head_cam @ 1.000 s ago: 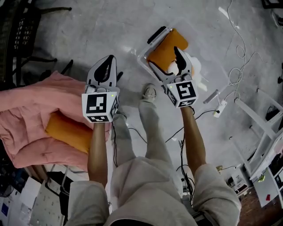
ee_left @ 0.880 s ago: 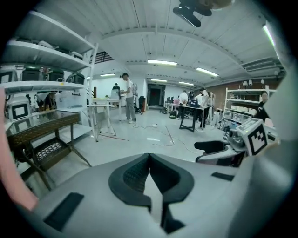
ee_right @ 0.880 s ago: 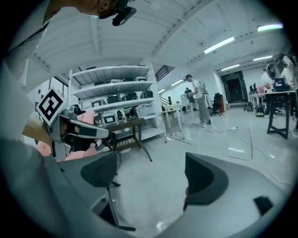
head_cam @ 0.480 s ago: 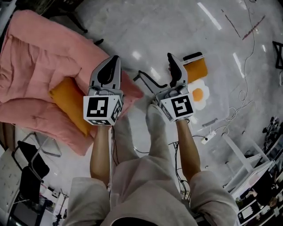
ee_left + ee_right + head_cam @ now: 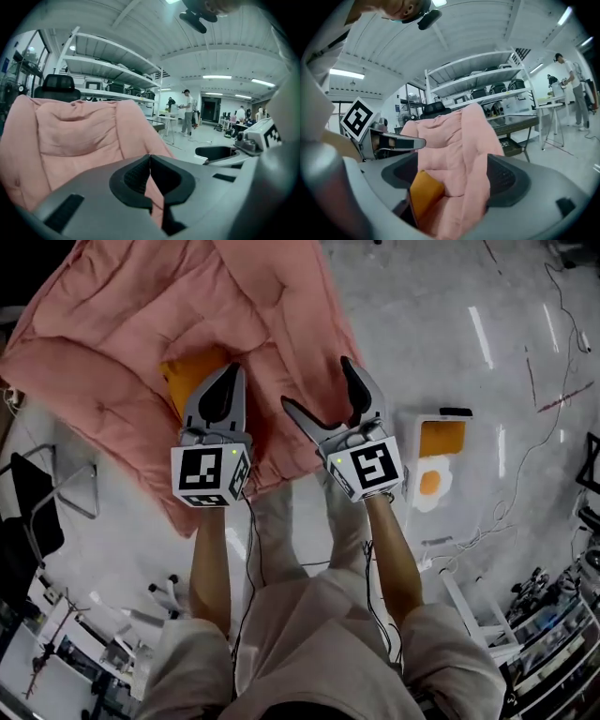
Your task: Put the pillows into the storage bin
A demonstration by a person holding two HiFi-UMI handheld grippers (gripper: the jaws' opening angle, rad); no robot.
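Note:
An orange pillow [image 5: 190, 374] lies on a pink quilt [image 5: 141, 324], partly hidden behind my left gripper [image 5: 225, 390], which hangs shut just above it. My right gripper [image 5: 323, 399] stands open over the quilt's right edge with nothing held. The right gripper view looks between wide jaws at the orange pillow [image 5: 424, 191] and the quilt [image 5: 454, 140]. In the left gripper view the jaws meet, with the quilt [image 5: 79, 136] beyond them. The clear storage bin [image 5: 411, 432] sits on the floor to the right and holds another orange pillow [image 5: 441, 439] and a fried-egg pillow [image 5: 431, 484].
A black chair [image 5: 28, 507] stands left of the quilt. Cables [image 5: 553, 343] trail over the grey floor at right, and racks [image 5: 553, 634] fill the lower right corner. Shelving [image 5: 108, 65] and people [image 5: 187, 112] stand farther off in the room.
The view has swung from the bin to the pink quilt. Both grippers now hang over the quilt and orange pillow; the bin lies off to the right. The jaws have not changed.

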